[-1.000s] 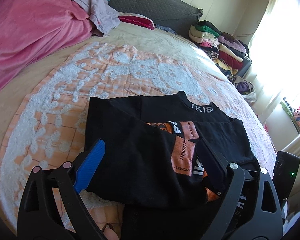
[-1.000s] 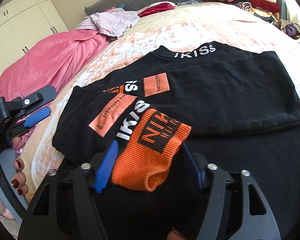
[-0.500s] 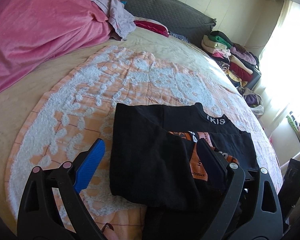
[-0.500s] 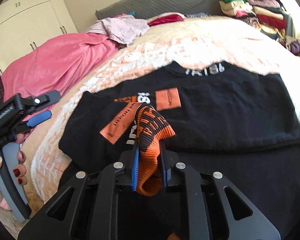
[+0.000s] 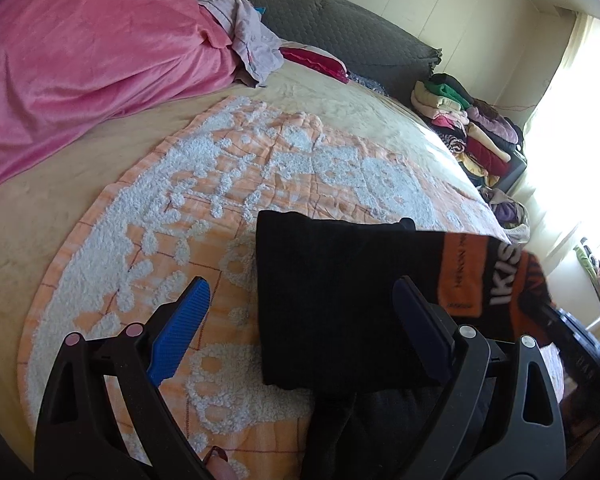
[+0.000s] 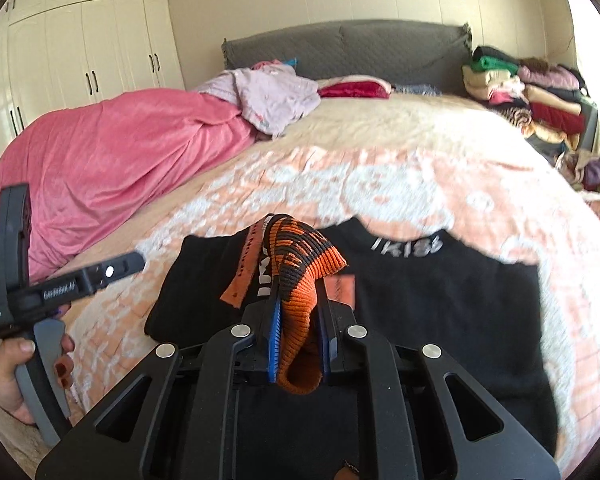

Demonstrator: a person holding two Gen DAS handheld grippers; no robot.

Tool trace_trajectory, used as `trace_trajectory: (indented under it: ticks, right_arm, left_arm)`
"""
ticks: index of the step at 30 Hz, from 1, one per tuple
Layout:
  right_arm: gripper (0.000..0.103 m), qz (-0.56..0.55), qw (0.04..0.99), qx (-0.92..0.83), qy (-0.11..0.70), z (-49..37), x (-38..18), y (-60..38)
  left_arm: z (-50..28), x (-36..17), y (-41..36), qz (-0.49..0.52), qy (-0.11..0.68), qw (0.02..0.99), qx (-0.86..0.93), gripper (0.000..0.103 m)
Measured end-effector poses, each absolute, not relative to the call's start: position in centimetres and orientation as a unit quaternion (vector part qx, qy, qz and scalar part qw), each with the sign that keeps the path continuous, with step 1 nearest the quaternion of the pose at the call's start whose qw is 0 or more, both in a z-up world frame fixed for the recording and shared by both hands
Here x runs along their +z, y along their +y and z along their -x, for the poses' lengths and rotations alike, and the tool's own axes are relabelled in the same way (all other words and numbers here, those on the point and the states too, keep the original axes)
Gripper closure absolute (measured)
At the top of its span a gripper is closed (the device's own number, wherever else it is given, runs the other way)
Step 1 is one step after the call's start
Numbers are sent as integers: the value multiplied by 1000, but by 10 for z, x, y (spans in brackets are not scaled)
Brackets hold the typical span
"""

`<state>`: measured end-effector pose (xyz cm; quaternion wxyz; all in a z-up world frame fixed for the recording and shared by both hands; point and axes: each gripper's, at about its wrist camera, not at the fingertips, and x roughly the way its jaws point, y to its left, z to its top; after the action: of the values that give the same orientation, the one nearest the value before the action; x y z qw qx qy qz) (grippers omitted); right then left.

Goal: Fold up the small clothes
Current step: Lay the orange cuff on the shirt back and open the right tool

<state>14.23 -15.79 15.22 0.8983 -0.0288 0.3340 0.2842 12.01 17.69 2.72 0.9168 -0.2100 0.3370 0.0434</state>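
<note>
Your right gripper [image 6: 296, 312] has its jaws pinching the orange-and-black ribbed cuff [image 6: 300, 276] of the black sweatshirt [image 6: 440, 300]; the cuff bunches up between the blue pads [image 6: 275, 344] and its end hangs out below them. The sleeve [image 5: 480, 276] rises off the garment toward that gripper, showing an orange patch and white lettering in the left wrist view. The sweatshirt body lies on the bed [image 6: 400, 120], on the orange-and-white tufted bedspread [image 5: 172, 220], collar lettering toward the headboard [image 6: 340, 46]. Your left gripper [image 5: 300, 328] has its jaws spread wide, holding nothing; its right pad sits over the black fabric, its left pad [image 5: 180, 332] over bare bedspread just beside the garment's folded left edge. Whether either pad touches the cloth, you cannot tell. In the right wrist view your left hand [image 6: 8, 376] grips the handle at the bed's near left side, apart from the sweatshirt. A pink blanket [image 5: 80, 56] lies heaped along the left of the bed, a pale lilac garment [image 6: 276, 96] against it. A stack of folded clothes [image 5: 464, 132] sits at the far right near the window.
</note>
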Motion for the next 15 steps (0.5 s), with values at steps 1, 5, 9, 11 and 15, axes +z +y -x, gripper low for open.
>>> trace_trajectory:
  ticks: [1,5,9,11,15]
  right_arm:
    - [90,32,902,279,328,-144,157,-162]
    - [90,38,914,255,315,-153,164,-180]
    - [90,35,920,231,314,-161,164,-200]
    - [90,37,924,215,313,-165,162,-209]
    - [90,36,929,191,315,-171,156,-225]
  left_arm:
    - [-120,27,177,210,337,917,43,17]
    - [-120,27,176,207,338,917,43,17]
    - [-121,28,173,202,338,918,42,17]
    - [-122,28,171,200,338,919,41,17]
    - [-124,27,165,191,337,921,43,17]
